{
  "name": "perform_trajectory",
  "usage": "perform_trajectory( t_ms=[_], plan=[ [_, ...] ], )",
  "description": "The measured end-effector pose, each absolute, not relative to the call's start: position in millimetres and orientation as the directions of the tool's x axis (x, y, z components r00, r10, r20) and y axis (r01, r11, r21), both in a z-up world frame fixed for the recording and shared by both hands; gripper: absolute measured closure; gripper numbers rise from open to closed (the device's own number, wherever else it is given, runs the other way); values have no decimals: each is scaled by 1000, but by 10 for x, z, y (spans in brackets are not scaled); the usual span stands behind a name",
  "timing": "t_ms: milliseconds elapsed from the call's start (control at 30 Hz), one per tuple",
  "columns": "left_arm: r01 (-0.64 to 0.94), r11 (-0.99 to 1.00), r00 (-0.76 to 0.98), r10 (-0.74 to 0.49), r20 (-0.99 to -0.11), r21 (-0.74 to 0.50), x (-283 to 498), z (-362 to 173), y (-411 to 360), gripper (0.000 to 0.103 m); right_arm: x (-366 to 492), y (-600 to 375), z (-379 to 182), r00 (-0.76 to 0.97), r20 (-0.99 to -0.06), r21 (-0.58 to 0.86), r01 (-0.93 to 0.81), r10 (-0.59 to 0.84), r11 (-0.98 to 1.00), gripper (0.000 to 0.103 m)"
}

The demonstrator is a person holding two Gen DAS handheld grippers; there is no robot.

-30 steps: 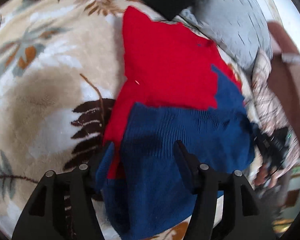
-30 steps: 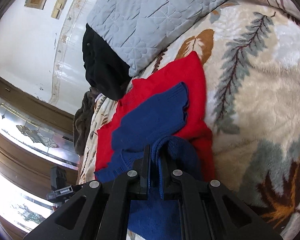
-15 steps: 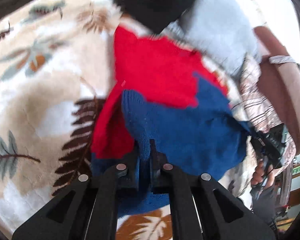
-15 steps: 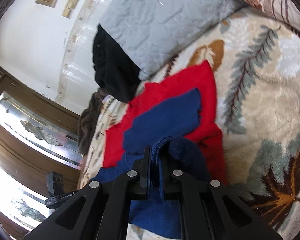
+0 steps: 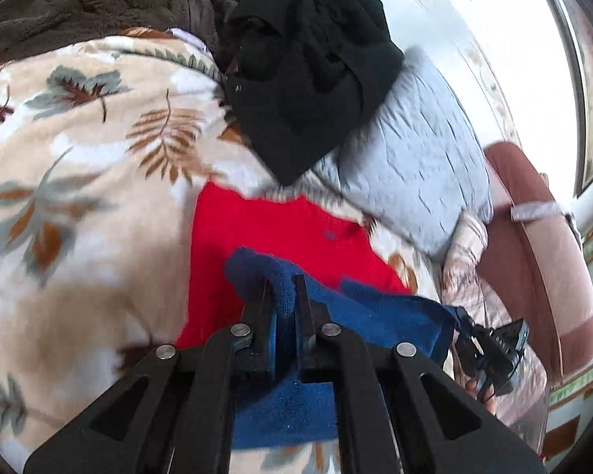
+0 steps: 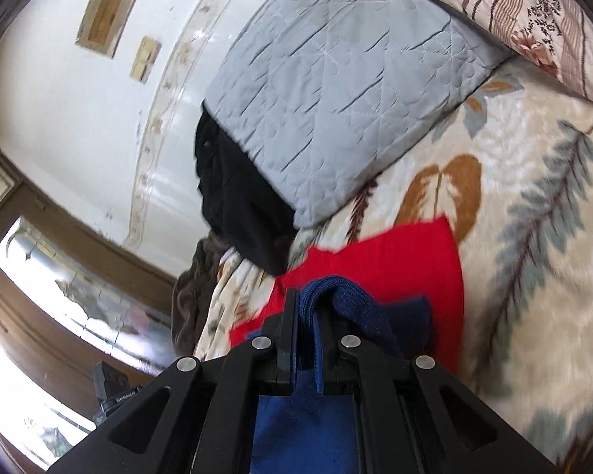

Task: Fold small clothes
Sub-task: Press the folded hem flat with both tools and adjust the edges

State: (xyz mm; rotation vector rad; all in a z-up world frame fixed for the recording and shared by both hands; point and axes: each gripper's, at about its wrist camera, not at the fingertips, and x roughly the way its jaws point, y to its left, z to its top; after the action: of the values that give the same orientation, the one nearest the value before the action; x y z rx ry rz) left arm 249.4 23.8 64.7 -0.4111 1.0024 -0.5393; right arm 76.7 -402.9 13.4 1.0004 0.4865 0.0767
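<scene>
A small knit sweater, red on top and blue below, lies on a leaf-patterned blanket. My left gripper is shut on a fold of the blue hem and holds it lifted over the red part. My right gripper is shut on the other end of the blue hem, raised above the red part. The right gripper also shows at the blue edge in the left wrist view.
A grey quilted pillow and a black garment lie beyond the sweater. A brown fleece lies at the far left. A striped floral pillow is at the far right. A wall and window stand behind.
My left gripper shut on the blue hem. Both grippers have lifted the hem and carried it forward over the red part, toward the pillow.
</scene>
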Motion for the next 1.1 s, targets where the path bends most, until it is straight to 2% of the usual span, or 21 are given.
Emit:
perform_trajectory(
  t_ms=[200,433,533,600,633,667,700,733,800,833,867,900,933,967,1000,1100],
  plan=[
    [208,821,462,-562,-686,-533,2950,472,75,99,1192,-4236,-23,900,-358,831,187,247,524,98],
    [76,871,365,-477,-800,-484,3392,-249,23,99,1646,-4376,-650,826,-500,822,359,259,442,97],
    [48,829,341,-538,-771,-557,3390,-278,168,98,1500,-4518,-654,881,-395,895,306,259,323,96],
    [49,816,363,-551,-751,-576,3342,-178,265,98,1358,-4558,-557,912,-350,905,271,214,328,86],
    [48,811,386,-553,-738,-583,3292,-97,341,98,1246,-4571,-484,918,-368,885,297,147,360,68],
    [61,799,410,-567,-714,-599,3256,-39,388,98,1194,-4577,-448,917,-380,872,310,124,379,56],
    [72,786,413,-584,-699,-614,3209,21,427,98,1174,-4583,-430,912,-391,862,316,123,397,56],
    [91,772,418,-603,-680,-629,3146,86,455,95,1183,-4565,-422,899,-419,842,330,131,426,56],
    [120,778,420,-602,-679,-616,3059,143,415,85,1283,-4450,-429,860,-487,789,355,156,501,56],
    [137,790,410,-595,-691,-598,3024,147,338,75,1329,-4399,-437,849,-501,777,357,167,518,56],
    [151,803,400,-584,-707,-577,3002,125,259,70,1418,-4306,-464,824,-536,751,365,185,550,56],
    [164,820,389,-565,-728,-549,2986,91,167,70,1484,-4258,-489,800,-566,733,378,200,566,56],
    [178,843,372,-535,-759,-507,2981,34,53,70,1589,-4168,-539,747,-626,694,403,224,597,62],
    [186,863,356,-504,-787,-469,2984,-30,-41,70,1608,-4115,-505,732,-650,659,411,202,630,86],
    [185,880,348,-474,-809,-437,2989,-74,-98,70,1599,-4062,-408,743,-642,636,378,189,673,95],
    [194,907,380,-420,-824,-373,2969,-97,-166,70,1352,-4030,-172,825,-555,628,331,106,705,95]
  ],
)
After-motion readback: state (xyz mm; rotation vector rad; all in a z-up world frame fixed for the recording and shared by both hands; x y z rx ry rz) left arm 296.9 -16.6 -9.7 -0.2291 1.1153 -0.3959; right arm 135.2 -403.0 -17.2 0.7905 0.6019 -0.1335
